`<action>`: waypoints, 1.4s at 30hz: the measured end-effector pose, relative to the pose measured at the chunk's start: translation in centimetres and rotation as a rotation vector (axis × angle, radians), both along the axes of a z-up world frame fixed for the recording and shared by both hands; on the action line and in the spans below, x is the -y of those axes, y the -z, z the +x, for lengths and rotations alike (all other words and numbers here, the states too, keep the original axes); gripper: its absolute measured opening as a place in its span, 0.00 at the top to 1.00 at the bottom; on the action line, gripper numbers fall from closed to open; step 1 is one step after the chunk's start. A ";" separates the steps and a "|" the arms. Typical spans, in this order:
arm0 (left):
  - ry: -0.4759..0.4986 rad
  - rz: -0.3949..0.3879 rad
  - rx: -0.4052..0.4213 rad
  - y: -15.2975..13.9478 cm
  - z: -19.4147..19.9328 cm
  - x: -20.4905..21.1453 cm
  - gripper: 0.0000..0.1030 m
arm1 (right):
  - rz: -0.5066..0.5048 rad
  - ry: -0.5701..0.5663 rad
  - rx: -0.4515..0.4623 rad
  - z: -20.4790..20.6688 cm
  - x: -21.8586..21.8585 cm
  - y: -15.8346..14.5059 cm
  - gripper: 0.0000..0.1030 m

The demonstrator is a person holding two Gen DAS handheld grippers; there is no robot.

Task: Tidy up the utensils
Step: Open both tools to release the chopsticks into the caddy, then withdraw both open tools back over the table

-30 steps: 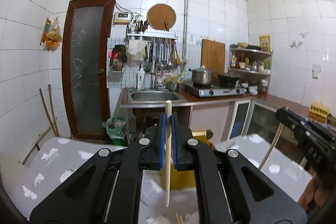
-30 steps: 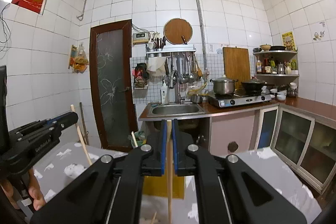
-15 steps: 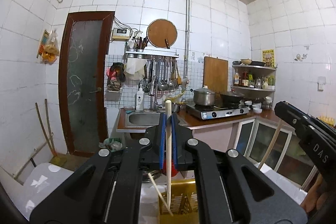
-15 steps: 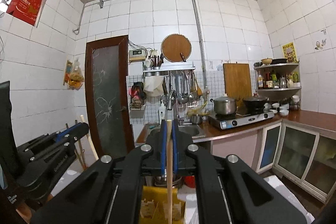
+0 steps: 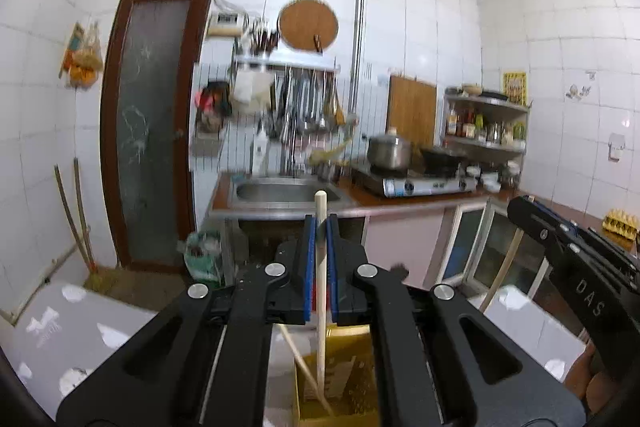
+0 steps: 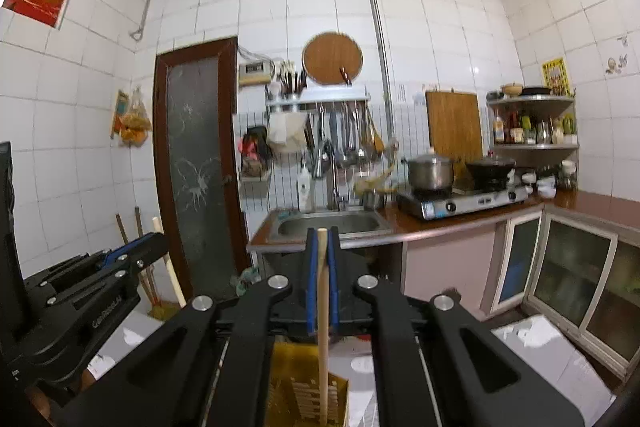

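Overhead, white wall tiles (image 6: 440, 27); below, both tongs (image 5: 318, 227) (image 6: 322, 239) (each clamped on a chopstick (image 5: 320, 287) (image 6: 323, 327)).

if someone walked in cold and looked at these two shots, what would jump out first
Front and centre in each view, a black gripper with blue pads is shut on an upright pale chopstick: the left gripper on its chopstick, the right gripper likewise. Just below each, a yellow slotted holder stands on the white patterned table. Behind, a cluttered tiled kitchen with a steel sink.
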State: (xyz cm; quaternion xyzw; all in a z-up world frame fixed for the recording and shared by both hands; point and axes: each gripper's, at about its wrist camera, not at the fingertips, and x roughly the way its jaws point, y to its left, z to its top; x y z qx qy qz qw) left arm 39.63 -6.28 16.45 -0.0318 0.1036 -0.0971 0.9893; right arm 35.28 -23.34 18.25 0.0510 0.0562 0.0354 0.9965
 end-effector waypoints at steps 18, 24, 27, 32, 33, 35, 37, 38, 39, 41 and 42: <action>-0.064 0.010 -0.096 0.5 -6.2 -5.1 0.19 | 0.036 0.047 -0.176 -4.1 3.4 2.3 0.45; -0.079 0.056 -0.071 -0.6 -12.2 -6.4 0.05 | 0.034 0.071 -0.177 -9.5 4.3 1.8 0.32; -0.074 0.061 -0.095 0.0 -14.3 -6.8 0.05 | 0.040 0.068 -0.203 -11.5 4.2 2.5 0.30; -0.077 0.042 -0.162 2.5 -16.1 -7.6 0.05 | 0.031 0.063 -0.252 -14.2 3.2 4.6 0.29; -0.080 0.046 -0.174 3.1 -16.3 -7.6 0.05 | 0.019 0.064 -0.265 -14.5 2.9 5.2 0.29; -0.080 0.074 -0.195 4.8 -16.7 -7.5 0.05 | 0.005 0.068 -0.288 -15.1 2.6 6.5 0.29; -0.091 0.108 -0.216 6.5 -17.0 -7.3 0.05 | 0.008 0.063 -0.309 -15.4 2.5 7.6 0.29; -0.091 0.116 -0.232 7.3 -17.1 -7.3 0.05 | 0.014 0.061 -0.325 -15.6 2.5 8.4 0.29; -0.084 0.115 -0.254 8.1 -17.1 -7.3 0.05 | 0.019 0.063 -0.338 -15.6 2.5 9.0 0.29; -0.080 0.108 -0.284 9.2 -17.2 -7.4 0.05 | 0.029 0.065 -0.358 -15.6 2.6 10.2 0.29; -0.081 0.101 -0.295 9.8 -17.2 -7.6 0.05 | 0.031 0.067 -0.370 -15.7 2.6 11.0 0.29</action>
